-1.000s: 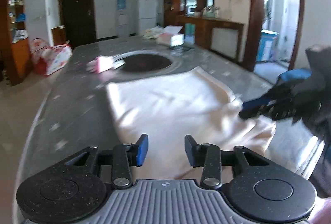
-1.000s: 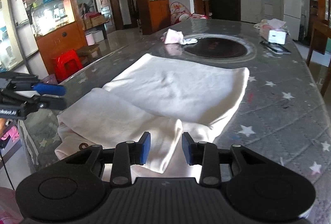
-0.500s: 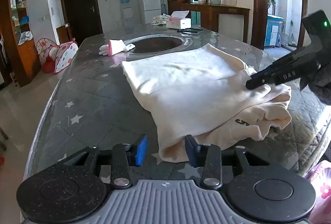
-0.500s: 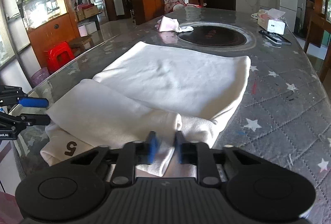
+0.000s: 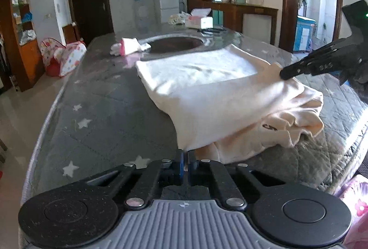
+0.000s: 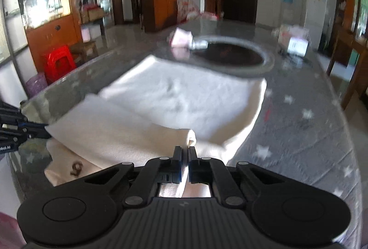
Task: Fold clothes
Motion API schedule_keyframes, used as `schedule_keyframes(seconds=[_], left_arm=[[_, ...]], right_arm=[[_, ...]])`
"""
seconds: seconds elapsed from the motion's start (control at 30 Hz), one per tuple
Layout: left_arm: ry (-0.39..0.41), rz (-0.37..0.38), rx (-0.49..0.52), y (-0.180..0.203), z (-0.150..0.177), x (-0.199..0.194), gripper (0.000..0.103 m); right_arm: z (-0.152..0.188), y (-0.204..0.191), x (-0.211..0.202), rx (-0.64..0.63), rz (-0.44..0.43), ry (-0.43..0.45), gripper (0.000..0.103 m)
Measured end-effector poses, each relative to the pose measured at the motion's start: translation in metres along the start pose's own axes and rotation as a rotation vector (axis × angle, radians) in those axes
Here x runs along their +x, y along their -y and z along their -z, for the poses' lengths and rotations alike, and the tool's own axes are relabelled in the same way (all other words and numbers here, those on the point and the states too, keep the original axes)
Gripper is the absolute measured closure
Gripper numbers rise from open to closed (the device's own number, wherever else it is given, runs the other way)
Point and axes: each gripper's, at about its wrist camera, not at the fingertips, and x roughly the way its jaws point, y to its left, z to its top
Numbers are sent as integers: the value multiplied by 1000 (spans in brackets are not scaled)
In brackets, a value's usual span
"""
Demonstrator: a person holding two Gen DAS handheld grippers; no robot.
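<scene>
Since a second ago, we see both grippers pinch shut on the cream folded cotton garment (image 5: 207, 92): left gripper (image 5: 185, 162) and right gripper (image 6: 185, 165) hold its near corners. The garment lies on the grey star-patterned quilted counter (image 5: 110, 115), before the counter's round dark inset (image 5: 177, 43).

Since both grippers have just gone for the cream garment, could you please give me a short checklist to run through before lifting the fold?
1. Left gripper shut on the cream garment: ok, near corner pinched.
2. Right gripper shut on the same garment: ok, cloth shows between the pads.
3. Both grips on the near folded edge: ok.
4. Far half lying flat on the table: ok.
5. Landing area clear of the pink and white cloth: ok, it lies beyond.
6. All layers caught: cannot tell.
</scene>
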Motion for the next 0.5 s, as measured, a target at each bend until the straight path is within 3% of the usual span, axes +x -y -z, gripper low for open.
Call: schedule_keyframes(seconds=[0.1, 0.2, 0.5], left_arm=[[-15, 10, 32, 0, -2, -2, 96], [-25, 38, 37, -6, -9, -8, 92], [72, 76, -16, -17, -54, -6, 90]], right_arm=[[5, 0, 6, -5, -11, -31, 96], [1, 2, -4, -13, -26, -3, 94], [-10, 0, -6, -26, -48, 47, 94]])
